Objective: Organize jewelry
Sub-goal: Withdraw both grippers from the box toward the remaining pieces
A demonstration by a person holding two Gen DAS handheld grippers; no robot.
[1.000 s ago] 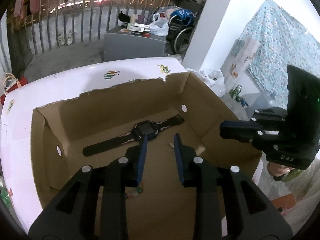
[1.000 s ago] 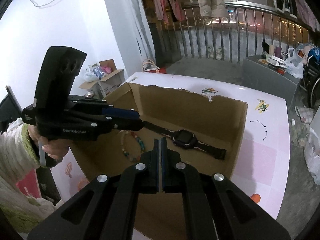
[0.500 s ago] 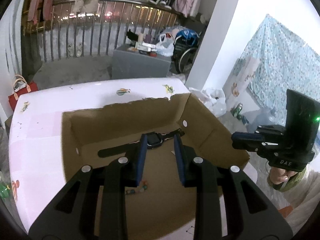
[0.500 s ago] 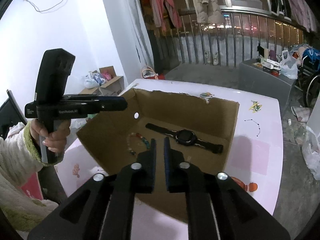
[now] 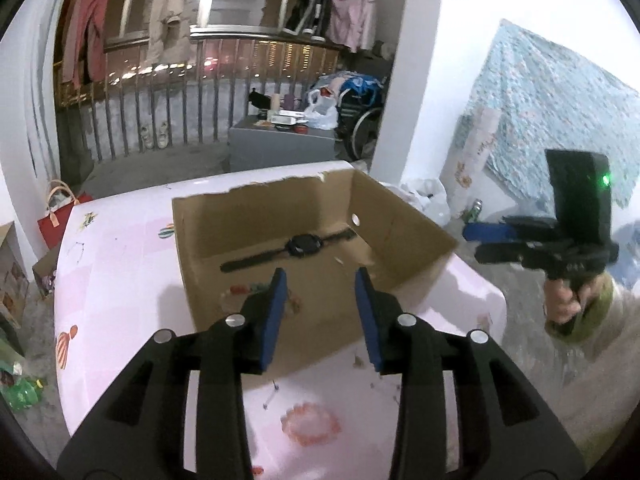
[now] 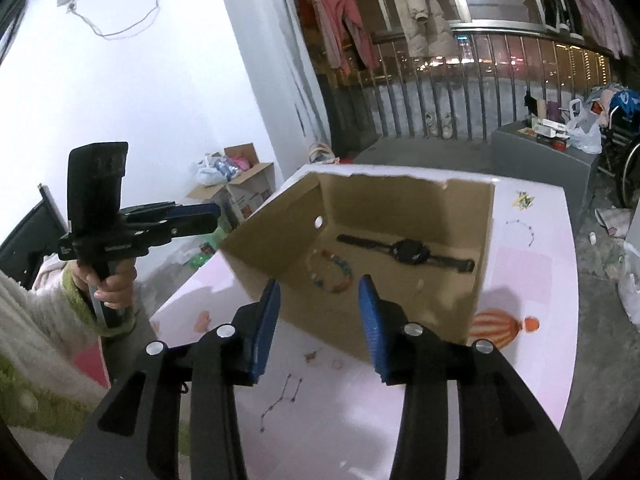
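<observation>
Item: cardboard box [image 6: 372,320], centre of frame on the pink worktop [image 6: 520,280]. Contents: black watch [image 6: 408,251] along the far wall; beaded bracelet [image 6: 332,270] nearer.

Left claw [image 5: 320,312] and right claw [image 6: 318,312]: both empty above the near rim, jaws just opened, nothing between them.

Outstanding, by judgement: pink bracelet [image 5: 310,426], lower centre of the left view. Handling: approach from above, pinch one side of the loop, lift clear of the rim before release.

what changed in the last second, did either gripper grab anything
Both grippers pulled back out of the cardboard box. The left gripper and right gripper jaws have just been opening, nothing between them. The watch and bead bracelet stayed put.
</observation>
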